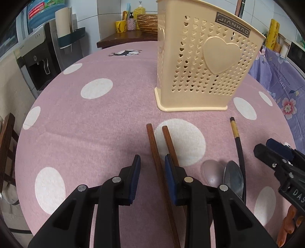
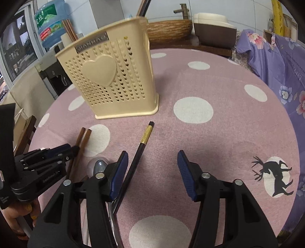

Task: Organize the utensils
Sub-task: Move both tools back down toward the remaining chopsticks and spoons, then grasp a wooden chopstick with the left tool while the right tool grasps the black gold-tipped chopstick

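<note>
My left hand-held gripper [image 1: 152, 162] hangs released over the tabletop [image 1: 95, 122], one brown chopstick [image 1: 155, 152] between its pads, untouched, its twin [image 1: 168, 141] beside. My right hand-held gripper [image 2: 152, 162] is released too, the black chopstick [image 2: 140, 150] by its left pad. A metal spoon [image 1: 233, 179] lies between them. The cream utensil basket [image 1: 202, 63] stands beyond all of them.

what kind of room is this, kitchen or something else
Most likely a home kitchen or dining corner: a water dispenser with its blue bottle, a tap over a basin behind the table, and a polka-dot tablecloth under the utensil holder.
</note>
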{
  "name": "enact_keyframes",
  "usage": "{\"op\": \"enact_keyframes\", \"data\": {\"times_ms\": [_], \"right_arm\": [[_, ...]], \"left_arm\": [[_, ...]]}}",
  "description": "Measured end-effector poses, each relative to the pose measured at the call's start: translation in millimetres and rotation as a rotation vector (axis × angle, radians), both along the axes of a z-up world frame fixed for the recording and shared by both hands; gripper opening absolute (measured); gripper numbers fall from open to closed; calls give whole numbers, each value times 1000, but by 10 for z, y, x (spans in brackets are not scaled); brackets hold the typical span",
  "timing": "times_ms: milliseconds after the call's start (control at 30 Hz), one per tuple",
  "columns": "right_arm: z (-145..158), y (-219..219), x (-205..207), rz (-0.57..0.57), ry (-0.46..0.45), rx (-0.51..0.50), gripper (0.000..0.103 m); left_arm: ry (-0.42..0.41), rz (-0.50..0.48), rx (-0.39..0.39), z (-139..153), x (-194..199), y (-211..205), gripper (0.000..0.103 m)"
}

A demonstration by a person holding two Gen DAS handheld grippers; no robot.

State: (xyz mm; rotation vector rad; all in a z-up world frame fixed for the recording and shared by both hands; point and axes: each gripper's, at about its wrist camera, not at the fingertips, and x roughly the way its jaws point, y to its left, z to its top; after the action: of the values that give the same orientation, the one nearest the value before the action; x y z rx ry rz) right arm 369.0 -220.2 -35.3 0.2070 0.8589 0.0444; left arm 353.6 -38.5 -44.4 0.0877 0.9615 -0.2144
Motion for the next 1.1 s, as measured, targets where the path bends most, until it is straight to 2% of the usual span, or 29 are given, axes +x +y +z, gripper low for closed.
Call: {"op": "enact_keyframes", "data": {"times_ms": [167,267,333,367,433,600,833,1100], "right_arm": [[-49,117,142,10,30,-18,49],[-83,190,229,3,51,-44,41],[-117,206,283,-7,69,-38,32],[-129,210,304,-15,70,-37,32],[-137,207,346,-38,65,-47,22],[-146,226,456,-62,66,-73,11],[-149,157,568,-86,59,-38,10],[-160,-47,591,-116,59,98,9]], "left_arm": [[7,15,-6,6,85,-11,26],[2,21,2,3,110,-30,24],[0,27,1,3,118,-27,21],[-1,29,1,3,125,-27,20],[-2,32,4,3,134,-34,18],[-9,28,29,-4,175,-94,17],[-12,35,34,-2,225,-113,10],[-16,42,18,2,242,-115,9]]}}
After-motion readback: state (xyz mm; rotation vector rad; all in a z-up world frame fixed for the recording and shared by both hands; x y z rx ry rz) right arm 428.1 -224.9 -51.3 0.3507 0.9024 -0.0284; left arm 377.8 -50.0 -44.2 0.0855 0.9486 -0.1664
